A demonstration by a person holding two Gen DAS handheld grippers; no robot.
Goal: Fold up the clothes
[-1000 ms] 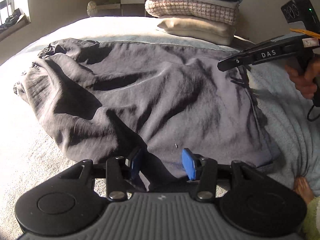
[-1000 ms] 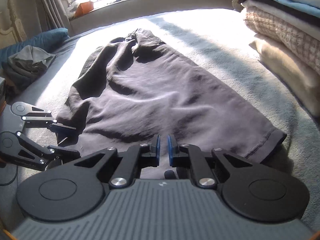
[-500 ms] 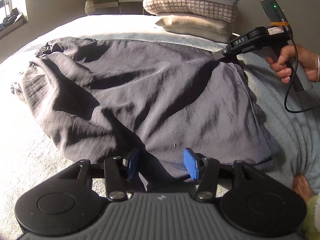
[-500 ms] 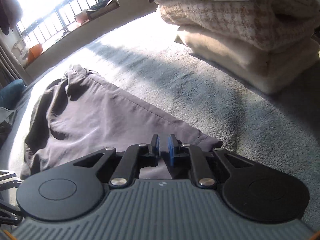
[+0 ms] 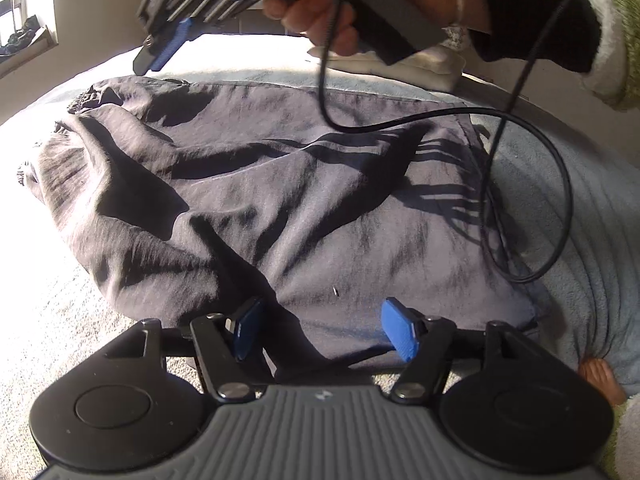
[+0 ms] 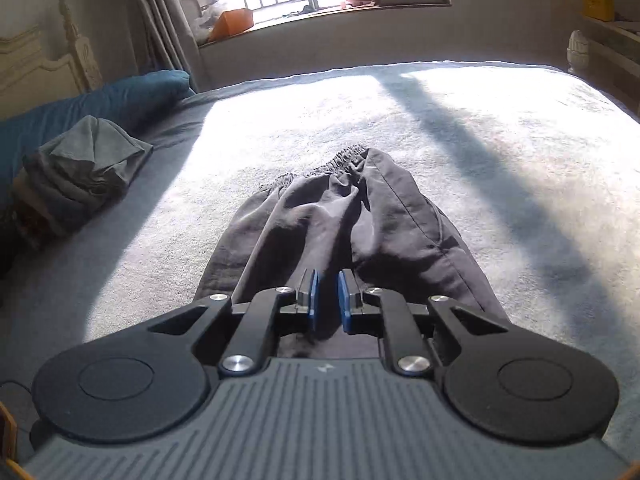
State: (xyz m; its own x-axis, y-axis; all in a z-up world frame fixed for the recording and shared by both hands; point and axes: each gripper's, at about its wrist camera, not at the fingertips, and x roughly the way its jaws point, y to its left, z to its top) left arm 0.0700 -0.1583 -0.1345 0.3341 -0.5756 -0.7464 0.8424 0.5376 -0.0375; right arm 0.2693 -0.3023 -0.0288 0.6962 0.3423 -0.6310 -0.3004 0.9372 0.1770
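Left wrist view: the left gripper has just been spreading, jaws apart over the dark trousers flat on the bed. The right gripper, almost together and empty, has swung from the far hem across overhead.

Dark grey trousers lie on a pale grey blanket. The gripper pads are blue. A teal pillow sits beyond.

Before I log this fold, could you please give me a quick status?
Left hand-held gripper just opening, empty, over near edge of trousers. Right hand-held gripper all but shut, empty, aloft. Trousers spread on bed. Cable dangling over them.
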